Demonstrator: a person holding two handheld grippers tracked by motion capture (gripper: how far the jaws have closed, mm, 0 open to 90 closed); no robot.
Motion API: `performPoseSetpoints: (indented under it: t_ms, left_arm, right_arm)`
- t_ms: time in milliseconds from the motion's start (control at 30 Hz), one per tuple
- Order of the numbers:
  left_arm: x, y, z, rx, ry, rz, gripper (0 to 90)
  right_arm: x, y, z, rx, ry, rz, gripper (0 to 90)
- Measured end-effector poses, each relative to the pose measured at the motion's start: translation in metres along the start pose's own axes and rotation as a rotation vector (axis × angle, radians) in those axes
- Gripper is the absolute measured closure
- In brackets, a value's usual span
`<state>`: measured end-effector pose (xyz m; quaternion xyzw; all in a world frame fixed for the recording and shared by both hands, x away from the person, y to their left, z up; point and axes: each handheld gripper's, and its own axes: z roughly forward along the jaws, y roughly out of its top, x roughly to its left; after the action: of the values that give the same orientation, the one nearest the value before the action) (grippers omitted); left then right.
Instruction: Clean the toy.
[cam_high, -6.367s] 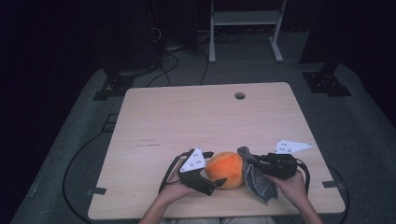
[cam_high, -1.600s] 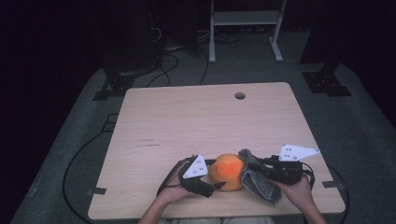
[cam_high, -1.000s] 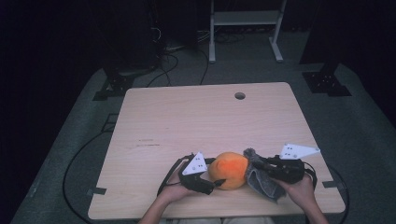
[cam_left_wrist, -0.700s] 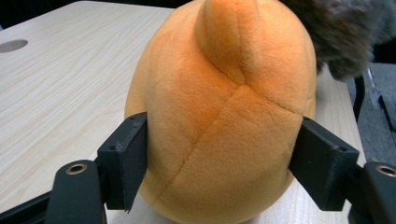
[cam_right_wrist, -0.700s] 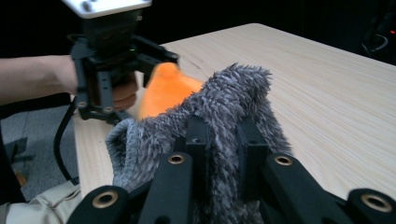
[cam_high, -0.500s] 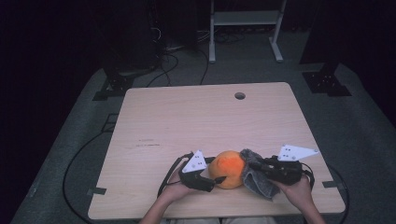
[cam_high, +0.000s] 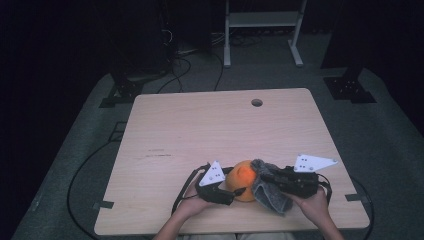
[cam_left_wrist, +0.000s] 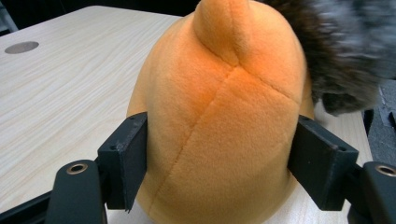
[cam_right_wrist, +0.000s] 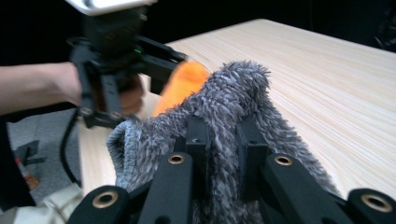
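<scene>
We held the orange plush toy (cam_high: 242, 177) near our edge of the table (cam_high: 210, 125), right between our two hands. The left gripper (cam_high: 231, 192) had it by its fat bottom end. In the left gripper view the two black pads (cam_left_wrist: 125, 163) pressed into the soft sides of the toy (cam_left_wrist: 219, 121), one on each side, so that gripper was gripping it. Its jaws had just let out a tiny bit, but the toy sat between them and the pads dented the fabric.

The toy's long way ran away from the left gripper, from the fat end up to a small bump at the far tip. It lay across the table, pointing toward our right hand.

The right gripper (cam_high: 267, 176) came in from the other side. Its jaws were clamped tight on the grey fuzzy cloth (cam_high: 267, 192). In the right gripper view the cloth (cam_right_wrist: 233, 121) bunched up between the pads and draped over them, and the orange toy (cam_right_wrist: 180, 86) peeked out just behind it, touching the cloth.

So the cloth lay against the toy's right side and tip. We think the next rub had to go along that side, while the left gripper kept the toy from rolling.

Farther off the table was bare wood, with a small round hole (cam_high: 257, 102) near the far edge.
</scene>
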<state>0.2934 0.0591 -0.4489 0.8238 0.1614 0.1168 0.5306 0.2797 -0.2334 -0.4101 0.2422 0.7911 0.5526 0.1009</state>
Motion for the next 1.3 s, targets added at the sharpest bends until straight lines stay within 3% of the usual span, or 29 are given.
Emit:
performPoseSetpoints:
  t_ms: [133,300,400,533,767,833,967,1033,1133,1300]
  left_arm:
    - [-0.001,0.0,0.001,-0.003,0.0,0.003,25.7]
    - [-0.009,0.004,0.005,0.005,0.013,0.038,26.2]
    - [-0.017,0.006,0.008,0.012,0.02,0.086,26.6]
    - [-0.017,0.005,0.008,0.008,0.013,0.089,27.0]
    - [-0.019,0.005,0.01,0.004,-0.001,0.104,27.4]
    - [-0.019,0.005,0.011,0.006,-0.022,0.11,27.4]
    - [-0.021,0.005,0.011,0.007,-0.018,0.13,27.4]
    - [-0.021,0.005,0.011,0.011,-0.018,0.136,27.5]
    - [-0.02,0.004,0.01,0.009,-0.022,0.133,27.5]
    - [-0.016,0.002,0.007,0.006,-0.03,0.113,27.4]
  right_arm:
    - [-0.002,-0.002,-0.007,0.016,-0.059,0.0,77.5]
    - [0.025,0.02,0.0,-0.024,-0.015,-0.092,77.5]
    - [0.037,0.031,0.008,-0.009,-0.005,-0.146,77.4]
    - [0.034,0.032,0.014,0.026,-0.01,-0.123,77.3]
    - [0.016,0.023,0.0,0.024,-0.071,-0.072,77.4]
    - [0.021,0.026,-0.003,0.02,-0.064,-0.094,77.4]
    - [0.031,0.035,0.001,0.015,-0.03,-0.133,77.3]
    - [0.031,0.033,0.006,0.04,-0.023,-0.132,77.3]
    - [0.024,0.027,0.004,0.035,-0.018,-0.106,77.4]
    - [0.01,0.018,-0.002,0.049,-0.052,-0.07,77.4]
